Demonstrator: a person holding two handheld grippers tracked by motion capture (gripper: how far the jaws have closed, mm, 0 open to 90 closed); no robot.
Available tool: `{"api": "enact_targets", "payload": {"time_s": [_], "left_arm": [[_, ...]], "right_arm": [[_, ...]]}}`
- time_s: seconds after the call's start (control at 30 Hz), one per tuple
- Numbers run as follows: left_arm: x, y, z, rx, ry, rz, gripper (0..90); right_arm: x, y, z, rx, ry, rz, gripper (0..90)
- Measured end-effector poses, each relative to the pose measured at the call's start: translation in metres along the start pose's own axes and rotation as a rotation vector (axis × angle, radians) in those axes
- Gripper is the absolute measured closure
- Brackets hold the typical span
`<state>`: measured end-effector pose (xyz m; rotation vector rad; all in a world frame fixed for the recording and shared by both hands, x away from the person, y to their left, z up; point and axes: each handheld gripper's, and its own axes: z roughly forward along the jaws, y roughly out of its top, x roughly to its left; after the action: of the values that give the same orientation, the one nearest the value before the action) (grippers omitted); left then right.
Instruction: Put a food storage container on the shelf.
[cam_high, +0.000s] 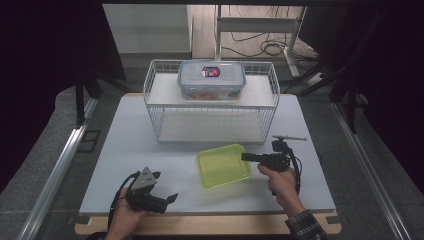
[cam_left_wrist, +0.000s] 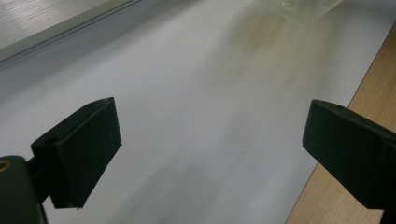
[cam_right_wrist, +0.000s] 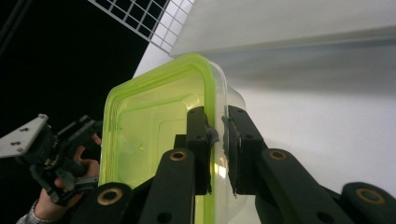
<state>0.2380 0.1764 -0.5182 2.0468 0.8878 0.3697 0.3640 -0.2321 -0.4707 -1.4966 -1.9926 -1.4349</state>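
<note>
The right gripper is clamped on the rim of the green tub — one jaw inside, one outside — holding it in front of the wire basket. The left gripper rests near the table edge, jaws wide apart, nothing between them.

White-topped bench with wooden front edge, bearing a white wire basket at the back and a green-rimmed container just in front of it.
</note>
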Motion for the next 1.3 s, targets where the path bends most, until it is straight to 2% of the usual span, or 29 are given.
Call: {"api": "enact_targets", "payload": {"time_s": [0.5, 0.9, 1.3], "left_arm": [[0.000, 0.000, 0.000, -0.002, 0.001, 0.002, 4.4], [0.000, 0.000, 0.000, -0.006, 0.001, 0.002, 4.4], [0.001, 0.000, -0.001, -0.009, 0.002, 0.001, 4.5]], "right_arm": [[0.016, 0.023, -0.016, -0.048, 0.025, -0.006, 80.1], [0.034, 0.043, -0.024, -0.076, 0.027, -0.028, 80.2], [0.049, 0.064, -0.032, -0.126, 0.073, -0.027, 80.2]]}}
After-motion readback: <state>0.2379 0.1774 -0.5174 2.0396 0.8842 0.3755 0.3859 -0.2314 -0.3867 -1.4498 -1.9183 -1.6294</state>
